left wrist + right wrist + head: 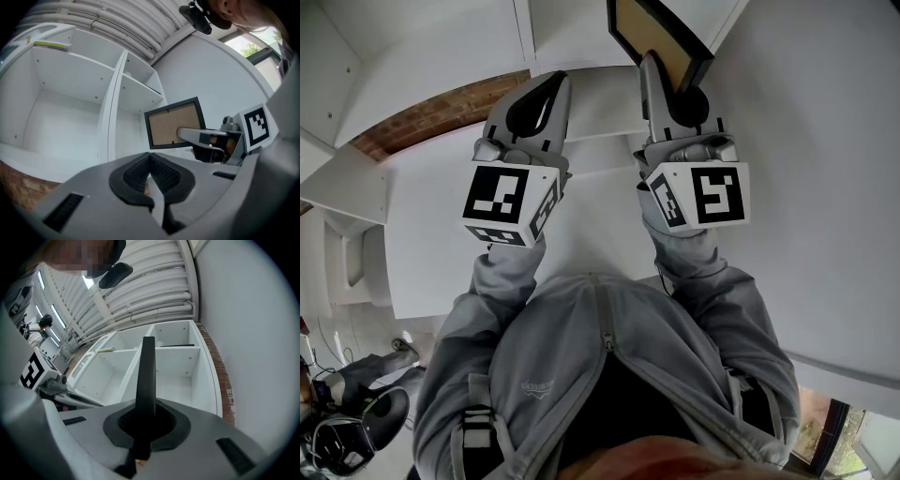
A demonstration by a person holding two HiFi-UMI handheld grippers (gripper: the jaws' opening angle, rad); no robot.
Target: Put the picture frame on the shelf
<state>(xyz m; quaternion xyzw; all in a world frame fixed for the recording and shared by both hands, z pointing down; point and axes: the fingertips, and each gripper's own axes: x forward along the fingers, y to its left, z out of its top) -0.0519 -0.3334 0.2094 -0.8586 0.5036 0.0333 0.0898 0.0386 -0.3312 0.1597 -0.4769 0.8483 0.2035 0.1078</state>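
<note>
Your right gripper clamps the picture frame at upper centre, facing the shelf; your left gripper is closed, empty.

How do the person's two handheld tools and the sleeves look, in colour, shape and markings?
Both the left grey plastic tool and the right grey plastic tool have black ribbed pads and carry a white cube with black square markers. The sleeves belong to a grey zipped jacket.
</note>
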